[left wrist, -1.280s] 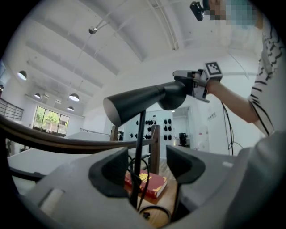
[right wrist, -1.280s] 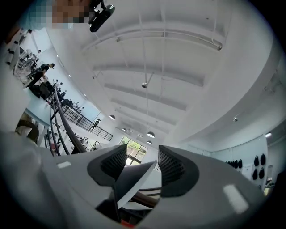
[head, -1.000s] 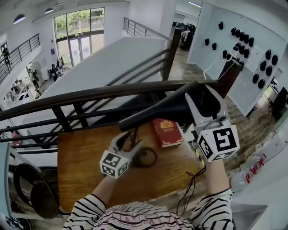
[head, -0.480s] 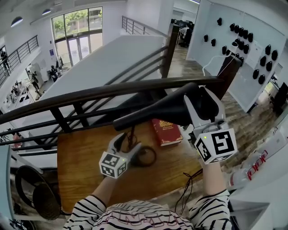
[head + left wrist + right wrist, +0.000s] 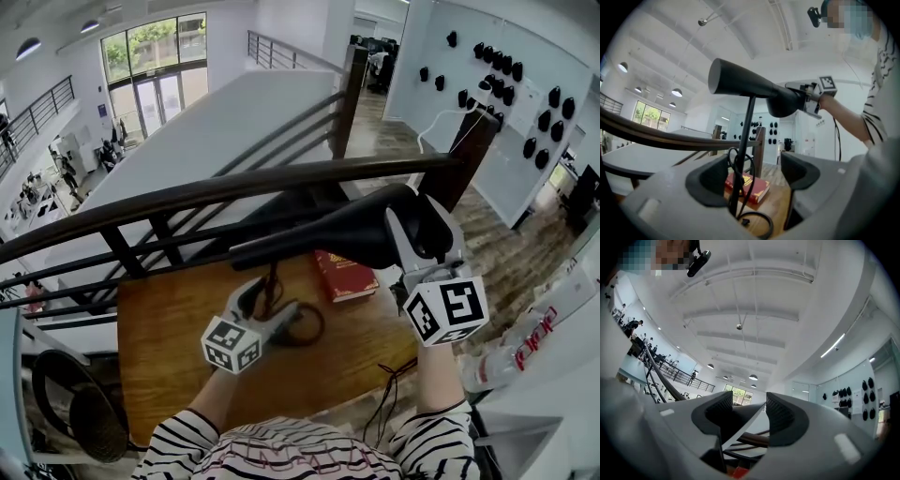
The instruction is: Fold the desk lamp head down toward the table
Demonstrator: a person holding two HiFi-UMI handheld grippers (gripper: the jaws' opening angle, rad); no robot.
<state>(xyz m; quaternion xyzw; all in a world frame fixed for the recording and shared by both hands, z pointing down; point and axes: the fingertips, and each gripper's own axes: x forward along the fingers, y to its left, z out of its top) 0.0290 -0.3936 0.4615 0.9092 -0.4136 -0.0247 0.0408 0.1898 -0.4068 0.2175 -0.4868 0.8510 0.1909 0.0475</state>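
The right gripper (image 5: 415, 239) clamps the wide end of the black cone-shaped desk lamp head (image 5: 323, 239) above the wooden table (image 5: 169, 347); the left gripper (image 5: 270, 300), jaws just opening, loosely straddles the thin black stem (image 5: 743, 154); a red book (image 5: 345, 275) lies underneath; a dark handrail (image 5: 187, 195) runs close behind.

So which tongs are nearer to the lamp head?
Right. The right tongs clamp the lamp head; the left tongs, just opening, straddle the pole below it.

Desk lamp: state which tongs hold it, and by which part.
The right tongs grip the lamp head at its rounded end. The left tongs, whose jaws have just been opening, only straddle the stem and hold nothing.
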